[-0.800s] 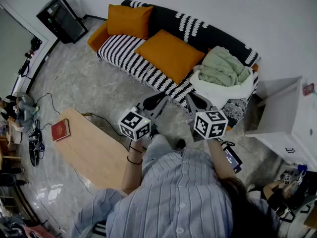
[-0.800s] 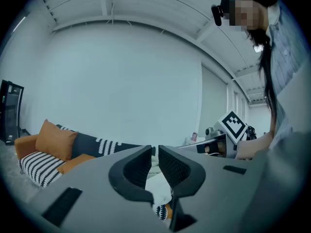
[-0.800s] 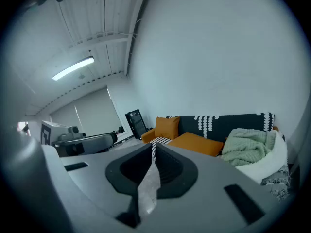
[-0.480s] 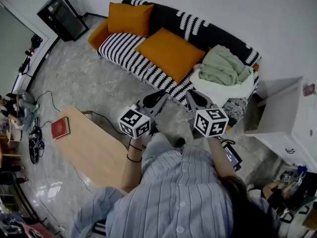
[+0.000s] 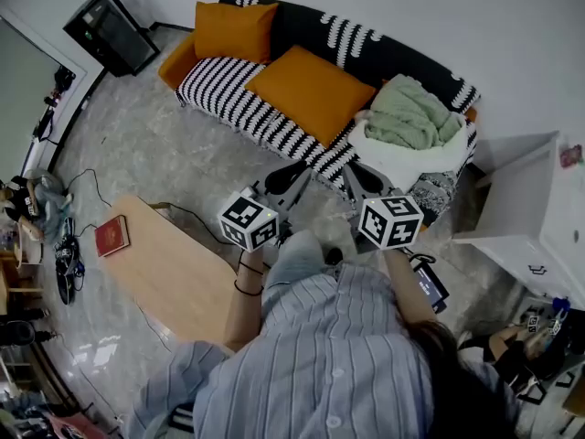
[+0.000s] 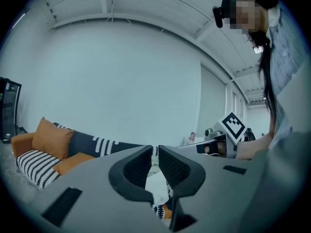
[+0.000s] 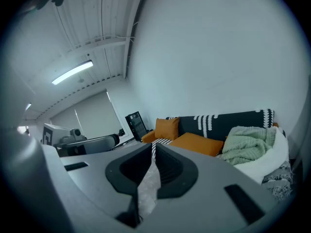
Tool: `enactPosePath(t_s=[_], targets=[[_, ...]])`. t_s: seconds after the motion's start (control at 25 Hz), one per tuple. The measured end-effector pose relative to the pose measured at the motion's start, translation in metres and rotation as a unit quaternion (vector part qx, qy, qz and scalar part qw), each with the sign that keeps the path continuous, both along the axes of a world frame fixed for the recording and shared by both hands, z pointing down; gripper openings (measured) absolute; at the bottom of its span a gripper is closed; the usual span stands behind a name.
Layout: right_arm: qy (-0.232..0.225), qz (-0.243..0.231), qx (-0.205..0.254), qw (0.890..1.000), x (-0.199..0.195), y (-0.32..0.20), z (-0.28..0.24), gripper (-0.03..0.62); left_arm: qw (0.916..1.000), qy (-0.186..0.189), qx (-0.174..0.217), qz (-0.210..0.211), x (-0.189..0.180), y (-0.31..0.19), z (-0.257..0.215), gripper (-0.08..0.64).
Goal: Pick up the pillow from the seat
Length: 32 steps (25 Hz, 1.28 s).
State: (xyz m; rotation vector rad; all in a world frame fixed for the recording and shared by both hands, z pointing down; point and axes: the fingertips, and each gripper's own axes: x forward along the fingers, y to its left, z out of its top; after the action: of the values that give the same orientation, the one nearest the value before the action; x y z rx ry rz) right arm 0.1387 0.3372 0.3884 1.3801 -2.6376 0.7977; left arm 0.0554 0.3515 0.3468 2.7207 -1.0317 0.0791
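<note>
As both pairs of jaws are sitting pressed together, with only a hairline slit showing between the ribbed pads, the left gripper [image 6: 154, 150] and the right gripper [image 7: 153, 148] are holding nothing. In the head view the left gripper [image 5: 294, 172] and the right gripper [image 5: 355, 176] are hovering side by side just ahead of the person's striped shirt [image 5: 320, 364]. Each is showing its marker cube on top and pointing its tips toward the sofa [image 5: 228, 90]. They are hanging over the marbled floor [image 5: 137, 154], just short of the sofa's front edge.

Beyond the tips, the orange pillow [image 5: 311, 94] is lying flat on the black-and-white striped seat, about midway along it, touching neither gripper. The right gripper view is showing this same orange pillow [image 7: 197, 143] past its closed jaws. A second orange pillow [image 5: 233, 30] is leaning upright against the backrest at the sofa's far left end. At the right end, a green blanket [image 5: 411, 117] is lying bunched on top of a white cushion [image 5: 402, 158].

Further out, a wooden coffee table [image 5: 174, 282] is standing to the person's left with a red book [image 5: 111, 238] resting near its far corner. A white side table [image 5: 535, 213] is standing just beside the sofa's right end, and a black cabinet [image 5: 110, 33] is sitting against the wall past its left end.
</note>
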Motion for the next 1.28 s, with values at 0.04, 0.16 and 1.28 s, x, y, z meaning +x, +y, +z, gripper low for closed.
enactPosePath(t_s=[0.04,0.16,1.28], targets=[[0.0,0.0,-0.002,1.0,0.002,0.0,0.002,0.035,1.0,-0.001,-0.001,0.002,0.002,-0.001,0.001,0.034],[0.003,0.004,-0.009,1.0,0.007,-0.001,0.008,0.035,0.9999,-0.006,-0.006,0.011,0.01,-0.002,0.005,0.034],[0.008,0.037,-0.071,0.997,-0.052,-0.138,0.041,0.035,0.9975,-0.015,-0.042,0.055,-0.051,-0.135,0.035,0.034]])
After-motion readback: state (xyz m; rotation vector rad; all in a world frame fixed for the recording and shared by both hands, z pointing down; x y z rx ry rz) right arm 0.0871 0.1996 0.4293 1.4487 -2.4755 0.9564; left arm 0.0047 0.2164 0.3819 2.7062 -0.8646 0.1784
